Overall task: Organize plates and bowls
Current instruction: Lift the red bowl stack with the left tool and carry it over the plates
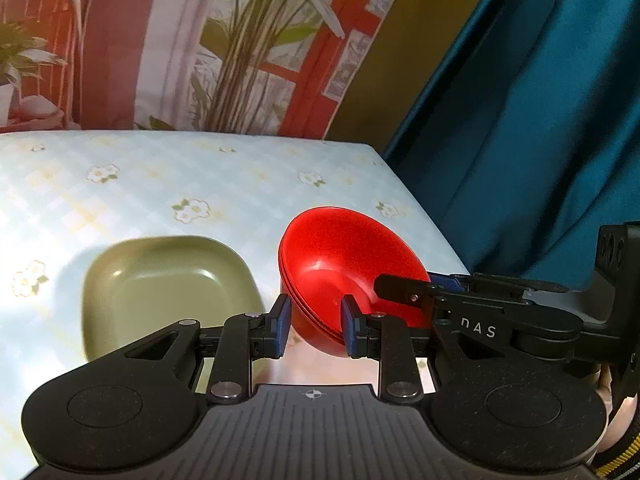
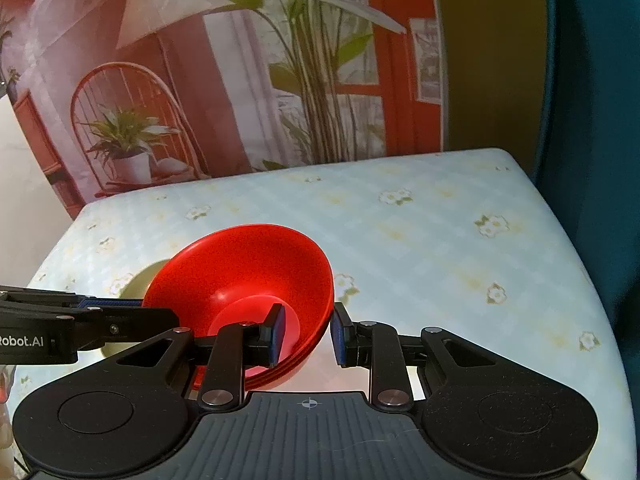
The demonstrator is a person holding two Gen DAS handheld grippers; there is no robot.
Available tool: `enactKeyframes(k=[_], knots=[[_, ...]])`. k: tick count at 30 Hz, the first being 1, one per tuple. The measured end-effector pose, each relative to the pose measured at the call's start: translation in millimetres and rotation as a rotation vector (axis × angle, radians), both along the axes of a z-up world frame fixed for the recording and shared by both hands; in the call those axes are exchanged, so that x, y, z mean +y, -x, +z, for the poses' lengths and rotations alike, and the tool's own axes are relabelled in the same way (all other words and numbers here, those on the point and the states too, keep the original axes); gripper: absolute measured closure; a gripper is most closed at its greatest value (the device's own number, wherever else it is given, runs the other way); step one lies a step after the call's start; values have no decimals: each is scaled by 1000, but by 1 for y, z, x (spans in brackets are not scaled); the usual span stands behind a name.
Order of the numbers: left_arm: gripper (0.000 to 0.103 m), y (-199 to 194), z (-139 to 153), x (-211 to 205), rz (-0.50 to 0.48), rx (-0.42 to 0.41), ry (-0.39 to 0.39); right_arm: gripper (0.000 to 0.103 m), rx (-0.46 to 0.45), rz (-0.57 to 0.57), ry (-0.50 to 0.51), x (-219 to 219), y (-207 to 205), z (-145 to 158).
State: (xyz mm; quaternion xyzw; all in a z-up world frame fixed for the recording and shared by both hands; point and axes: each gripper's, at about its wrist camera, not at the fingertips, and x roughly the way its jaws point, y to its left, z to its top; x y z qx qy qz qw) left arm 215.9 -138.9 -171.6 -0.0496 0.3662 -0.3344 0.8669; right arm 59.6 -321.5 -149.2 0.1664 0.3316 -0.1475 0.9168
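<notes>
A nested stack of red bowls [image 1: 340,264] sits tilted near the table's right front edge, also in the right wrist view [image 2: 248,272]. My left gripper [image 1: 316,326] straddles its near-left rim, one pad inside and one outside, with a gap to the rim. My right gripper [image 2: 306,334] straddles the opposite rim the same way, jaws apart. A green square plate [image 1: 164,292] lies flat to the left of the bowls; in the right wrist view only its edge [image 2: 140,280] shows behind them.
The table [image 2: 420,232] has a pale checked flower-print cloth. A printed backdrop with plants stands behind it. A teal curtain [image 1: 520,120] hangs past the table's right edge.
</notes>
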Motion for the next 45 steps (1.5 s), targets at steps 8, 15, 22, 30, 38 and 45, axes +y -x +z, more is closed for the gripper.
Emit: enactKeyframes(k=[8,15,22,30,38,45], knots=[[75,-8,3,20,54,-8,6,80,-13,35,1,17,-25,8],[75,-15,1,38,99,-6,-1,79,-14,62,-8,35,-49,7],[75,-24,-4,53,130,8,-4,79,-5,79,-19,49,-68,4],[75,-32,-10,63,147,29,-14,79,7,95,-19,60,-81,1],[75,-37,-19,66,158,47,-38,79,26,102,-39,64,-90,-9],[75,-40,-24,72,180,52,-63,79,39,110,-50,73,-96,-18]])
